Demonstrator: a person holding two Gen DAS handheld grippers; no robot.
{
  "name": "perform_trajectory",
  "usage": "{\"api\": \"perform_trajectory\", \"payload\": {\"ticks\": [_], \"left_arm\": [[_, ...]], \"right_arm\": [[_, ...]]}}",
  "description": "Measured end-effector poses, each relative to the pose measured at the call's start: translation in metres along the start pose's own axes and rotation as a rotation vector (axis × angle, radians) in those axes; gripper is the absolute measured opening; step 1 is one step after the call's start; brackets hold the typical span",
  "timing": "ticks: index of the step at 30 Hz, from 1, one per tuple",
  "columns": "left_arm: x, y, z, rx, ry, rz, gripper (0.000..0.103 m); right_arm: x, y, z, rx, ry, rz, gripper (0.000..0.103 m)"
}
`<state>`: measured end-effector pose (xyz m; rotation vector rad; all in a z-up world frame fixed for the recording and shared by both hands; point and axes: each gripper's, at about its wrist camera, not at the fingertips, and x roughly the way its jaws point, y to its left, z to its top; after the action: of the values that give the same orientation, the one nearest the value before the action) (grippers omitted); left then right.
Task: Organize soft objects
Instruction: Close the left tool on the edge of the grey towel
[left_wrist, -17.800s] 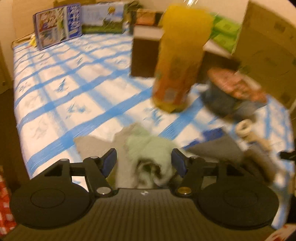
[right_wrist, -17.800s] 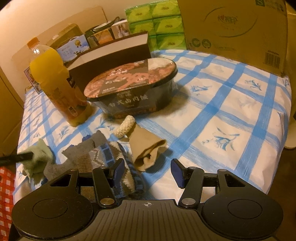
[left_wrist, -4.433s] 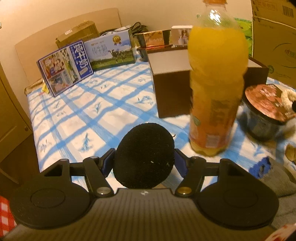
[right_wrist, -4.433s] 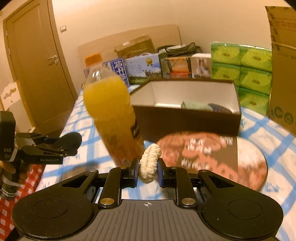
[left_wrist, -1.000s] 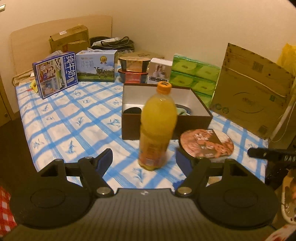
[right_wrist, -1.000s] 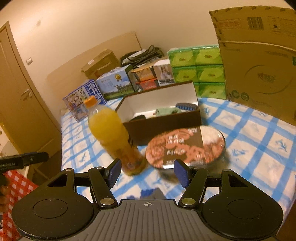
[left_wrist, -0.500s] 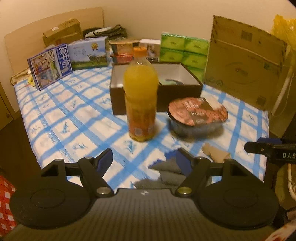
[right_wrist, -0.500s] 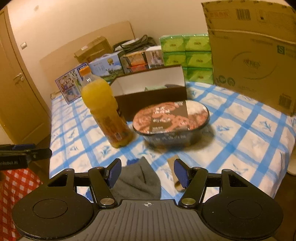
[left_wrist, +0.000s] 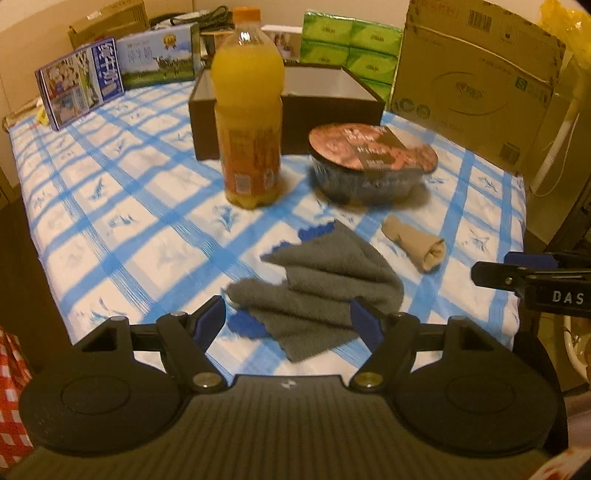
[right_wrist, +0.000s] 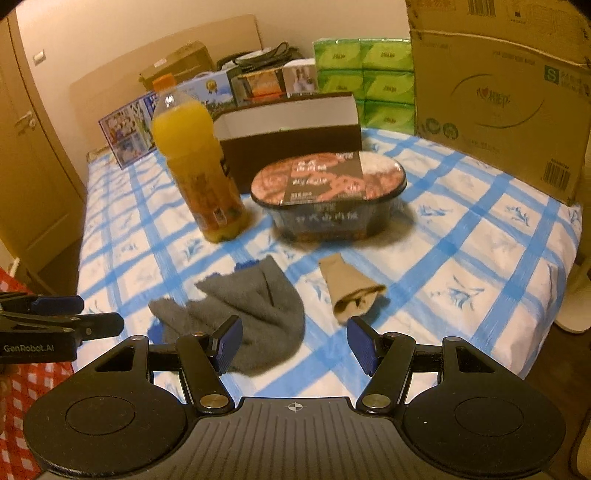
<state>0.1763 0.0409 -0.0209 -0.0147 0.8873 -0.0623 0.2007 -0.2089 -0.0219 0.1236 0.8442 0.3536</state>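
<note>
I cannot see inside the brown box (right_wrist: 291, 136); the orange juice bottle (left_wrist: 249, 110) hides part of its front wall.

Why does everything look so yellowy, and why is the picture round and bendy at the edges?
Both wrist views are fisheye, so corners go dark and straight edges bow. Warm indoor light tints everything orange. Left wrist: the grey towel is smeared by motion blur. Right wrist: the noodle bowl throws a soft shadow on the tablecloth.
</note>
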Motion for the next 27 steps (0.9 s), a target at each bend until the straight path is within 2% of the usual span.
{"api": "perform_trajectory", "payload": {"ticks": [7, 27], "left_arm": [[0.014, -0.007, -0.014, -0.002, 0.026, -0.023, 0.073], [0.081, -0.009, -0.014, -0.076, 0.134, -0.060, 0.073]], "right_arm": [[0.012, 0.003, -0.007, -0.014, 0.035, -0.007, 0.063], [0.054, -0.020, -0.007, 0.037, 0.126, -0.025, 0.063]]}}
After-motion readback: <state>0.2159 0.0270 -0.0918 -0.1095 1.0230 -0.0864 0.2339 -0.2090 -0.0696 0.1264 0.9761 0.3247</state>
